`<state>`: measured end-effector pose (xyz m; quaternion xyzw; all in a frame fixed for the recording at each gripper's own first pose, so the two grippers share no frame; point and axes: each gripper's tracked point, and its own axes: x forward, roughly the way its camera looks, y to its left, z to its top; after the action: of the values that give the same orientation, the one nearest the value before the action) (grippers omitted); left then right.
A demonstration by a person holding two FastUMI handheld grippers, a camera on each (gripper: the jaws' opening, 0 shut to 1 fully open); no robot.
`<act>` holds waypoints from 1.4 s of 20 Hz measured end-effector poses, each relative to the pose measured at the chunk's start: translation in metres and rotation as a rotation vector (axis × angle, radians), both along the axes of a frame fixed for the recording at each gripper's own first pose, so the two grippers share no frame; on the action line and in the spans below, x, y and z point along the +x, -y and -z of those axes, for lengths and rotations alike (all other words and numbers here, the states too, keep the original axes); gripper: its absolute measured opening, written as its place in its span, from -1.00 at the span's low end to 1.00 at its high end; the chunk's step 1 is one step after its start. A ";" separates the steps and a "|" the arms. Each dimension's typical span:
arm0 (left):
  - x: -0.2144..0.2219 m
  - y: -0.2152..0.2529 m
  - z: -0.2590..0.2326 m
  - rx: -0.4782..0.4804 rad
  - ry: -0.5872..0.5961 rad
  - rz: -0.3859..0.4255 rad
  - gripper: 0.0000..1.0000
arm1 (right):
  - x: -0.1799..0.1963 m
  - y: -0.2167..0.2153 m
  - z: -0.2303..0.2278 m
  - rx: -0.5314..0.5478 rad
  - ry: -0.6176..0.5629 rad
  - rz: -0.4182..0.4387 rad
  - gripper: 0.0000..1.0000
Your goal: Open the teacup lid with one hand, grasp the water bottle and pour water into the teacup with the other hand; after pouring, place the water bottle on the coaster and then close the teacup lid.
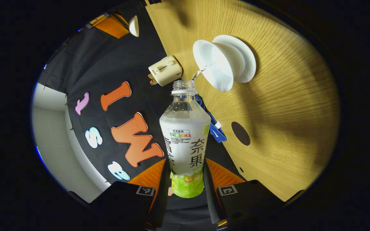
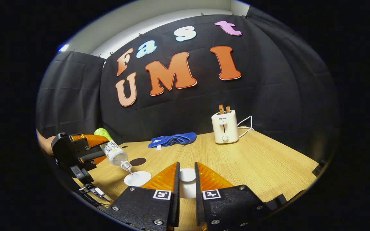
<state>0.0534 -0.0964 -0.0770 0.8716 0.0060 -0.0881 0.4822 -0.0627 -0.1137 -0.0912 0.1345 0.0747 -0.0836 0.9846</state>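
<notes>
Left hand-held gripper (image 2: 85, 150): clenched on the water bottle (image 2: 112, 150), which is tilted mouth-down with a thin stream of water falling into the open white teacup (image 2: 137, 178) on the wooden tabletop (image 2: 268, 166). Dark round coaster (image 2: 138, 161): bare, just behind the teacup. Blue cloth (image 2: 172, 140): lying at the tabletop's rear edge. Right hand-held gripper (image 2: 186, 179): both fingers pressed on the white teacup lid (image 2: 187, 183), held beside the teacup. Cream toaster (image 2: 225, 127): upright at the right rear.

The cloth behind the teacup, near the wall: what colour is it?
The cloth is blue, crumpled on the table. The right gripper view shows it best.
</notes>
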 end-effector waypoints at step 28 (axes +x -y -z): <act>0.002 0.007 -0.022 0.169 0.069 0.051 0.08 | -0.012 0.003 -0.002 0.012 0.017 0.018 -0.58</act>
<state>0.0552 -0.1032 -0.0554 0.9116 -0.0254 -0.0695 0.4044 -0.0751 -0.1172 -0.0896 0.1416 0.0654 -0.0908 0.9836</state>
